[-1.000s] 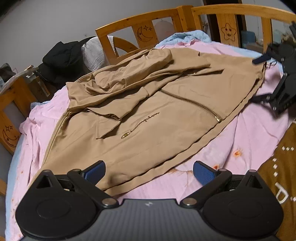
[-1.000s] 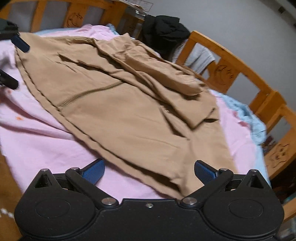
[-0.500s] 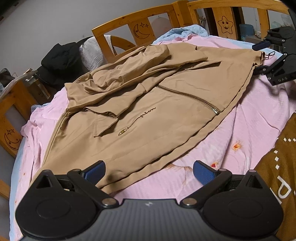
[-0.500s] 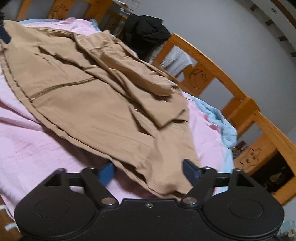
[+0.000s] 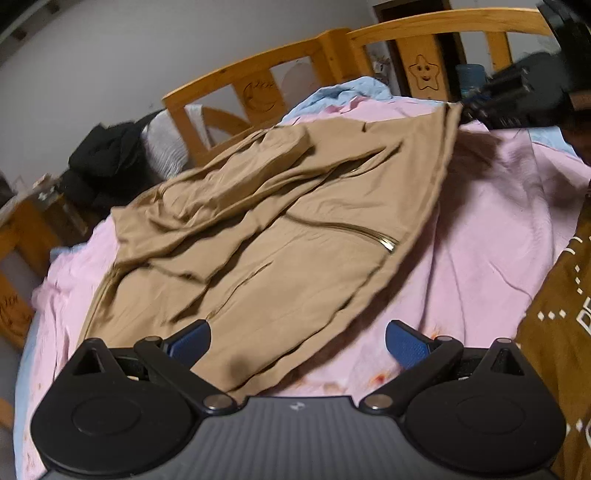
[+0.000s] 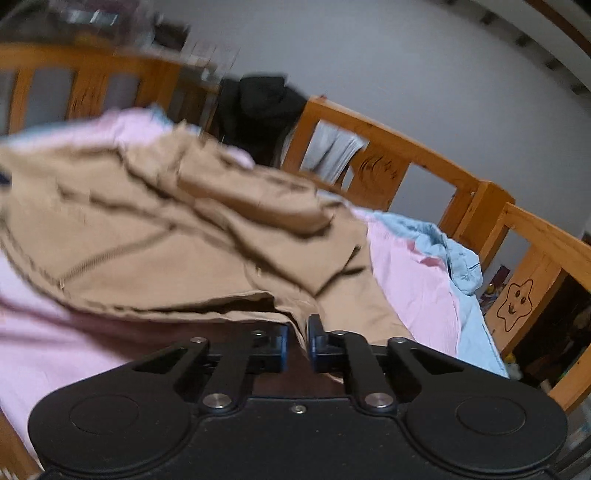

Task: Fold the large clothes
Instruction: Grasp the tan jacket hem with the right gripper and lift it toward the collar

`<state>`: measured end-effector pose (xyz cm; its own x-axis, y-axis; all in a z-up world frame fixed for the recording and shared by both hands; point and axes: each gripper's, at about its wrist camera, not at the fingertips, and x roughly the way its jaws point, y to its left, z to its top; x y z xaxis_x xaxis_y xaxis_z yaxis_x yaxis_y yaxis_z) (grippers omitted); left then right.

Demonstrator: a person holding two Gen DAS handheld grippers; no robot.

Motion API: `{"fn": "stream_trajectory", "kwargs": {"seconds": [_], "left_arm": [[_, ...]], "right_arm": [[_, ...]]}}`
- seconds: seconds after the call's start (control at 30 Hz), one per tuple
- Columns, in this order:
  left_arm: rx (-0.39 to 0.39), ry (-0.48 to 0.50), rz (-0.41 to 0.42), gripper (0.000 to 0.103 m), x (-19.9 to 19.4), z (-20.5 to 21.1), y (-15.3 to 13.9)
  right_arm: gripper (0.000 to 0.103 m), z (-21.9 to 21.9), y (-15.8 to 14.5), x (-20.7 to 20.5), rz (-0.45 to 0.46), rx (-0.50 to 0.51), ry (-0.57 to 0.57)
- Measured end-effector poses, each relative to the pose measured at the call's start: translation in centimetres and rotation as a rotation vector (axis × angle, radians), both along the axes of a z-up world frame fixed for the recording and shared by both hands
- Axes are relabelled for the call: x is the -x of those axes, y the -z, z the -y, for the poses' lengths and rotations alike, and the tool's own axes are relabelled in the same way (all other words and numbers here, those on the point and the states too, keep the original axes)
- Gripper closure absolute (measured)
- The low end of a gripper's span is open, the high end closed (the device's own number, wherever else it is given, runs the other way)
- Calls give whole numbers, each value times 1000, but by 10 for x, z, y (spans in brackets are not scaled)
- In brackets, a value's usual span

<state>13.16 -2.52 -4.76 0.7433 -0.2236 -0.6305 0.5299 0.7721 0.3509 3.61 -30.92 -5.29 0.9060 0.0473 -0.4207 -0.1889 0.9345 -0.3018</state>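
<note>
A pink sheet (image 5: pixel 491 229) covers the bed, creased and marked with small orange stains at about six o'clock in the left wrist view. A light blue blanket (image 6: pixel 458 258) lies bunched along the bed's far edge, touching the pink sheet. A wooden bed rail (image 5: pixel 424 27) runs around the bed; one panel carries a carved smiling star (image 5: pixel 424 72) at one o'clock and another a crescent moon (image 5: pixel 260 92) near twelve. A black garment (image 5: pixel 103 158) is heaped outside the rail at ten o'clock, just beside a grey-white cloth (image 5: pixel 164 144). A brown blanket with white lettering (image 5: pixel 561 325) lies at four o'clock. The wall (image 6: pixel 406 66) behind is plain grey.
</note>
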Motion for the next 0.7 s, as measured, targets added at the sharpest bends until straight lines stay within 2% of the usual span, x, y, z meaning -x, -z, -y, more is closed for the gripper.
{"fn": "stream_trajectory", "kwargs": {"seconds": [0.1, 0.17, 0.23, 0.33, 0.43, 0.5, 0.7], "left_arm": [[-47, -6, 34, 1, -6, 12, 4], [-76, -27, 61, 2, -12, 15, 6], [-95, -54, 85, 6, -17, 10, 6], [-137, -143, 128, 7, -20, -6, 3], [-138, -212, 141, 7, -18, -23, -2], [-139, -237, 147, 7, -15, -33, -4], [-239, -271, 157, 7, -16, -60, 1]], "right_arm": [[96, 7, -9, -2, 32, -79, 37], [96, 10, -12, -2, 48, -97, 48], [97, 10, -13, -2, 51, -96, 48], [97, 12, -12, -2, 50, -88, 42], [97, 11, -13, -2, 53, -86, 44], [97, 11, -12, -1, 51, -81, 45], [96, 9, -10, -2, 48, -55, 35]]}}
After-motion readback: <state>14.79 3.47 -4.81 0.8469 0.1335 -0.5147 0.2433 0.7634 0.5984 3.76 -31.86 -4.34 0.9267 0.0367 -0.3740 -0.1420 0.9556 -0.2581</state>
